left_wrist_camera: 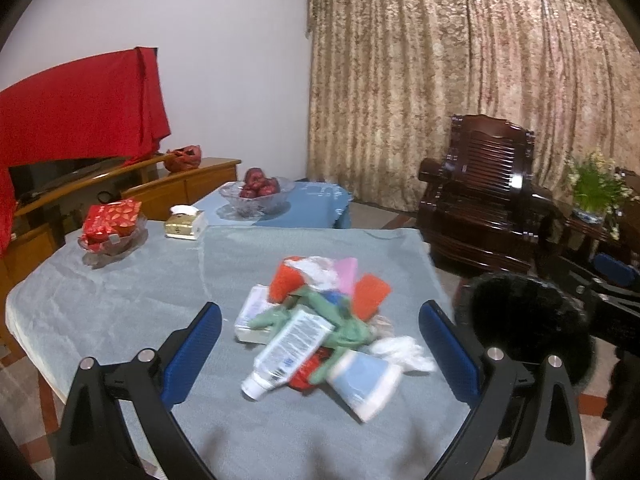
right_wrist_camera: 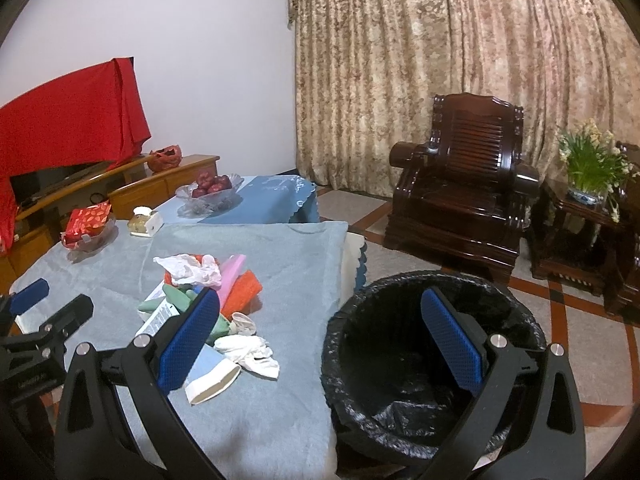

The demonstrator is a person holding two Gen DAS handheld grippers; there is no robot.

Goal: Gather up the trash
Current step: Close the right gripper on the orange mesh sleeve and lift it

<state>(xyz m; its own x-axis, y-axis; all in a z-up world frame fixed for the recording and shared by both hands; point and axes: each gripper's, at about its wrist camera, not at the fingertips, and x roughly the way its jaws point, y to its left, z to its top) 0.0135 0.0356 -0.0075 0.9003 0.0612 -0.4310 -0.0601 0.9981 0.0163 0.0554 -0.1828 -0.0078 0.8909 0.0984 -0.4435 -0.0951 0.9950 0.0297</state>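
A pile of trash point(left_wrist_camera: 320, 320) lies on the grey-blue tablecloth point(left_wrist_camera: 120, 300): white tubes, crumpled white tissue point(left_wrist_camera: 404, 352), green, orange and pink scraps. My left gripper point(left_wrist_camera: 320, 344) is open and empty, hovering above the pile with its blue pads to either side. The pile also shows in the right wrist view point(right_wrist_camera: 208, 304). My right gripper point(right_wrist_camera: 320, 336) is open and empty, above the table's right edge and the black-lined trash bin point(right_wrist_camera: 432, 364), which stands on the floor beside the table. The left gripper's fingers point(right_wrist_camera: 28, 296) show at the right view's left edge.
A glass bowl of red fruit point(left_wrist_camera: 258, 194), a tissue box point(left_wrist_camera: 186, 222) and a dish with a red packet point(left_wrist_camera: 112, 228) sit at the table's far side. A dark wooden armchair point(right_wrist_camera: 460, 184) and a side table with a plant point(right_wrist_camera: 592, 176) stand right.
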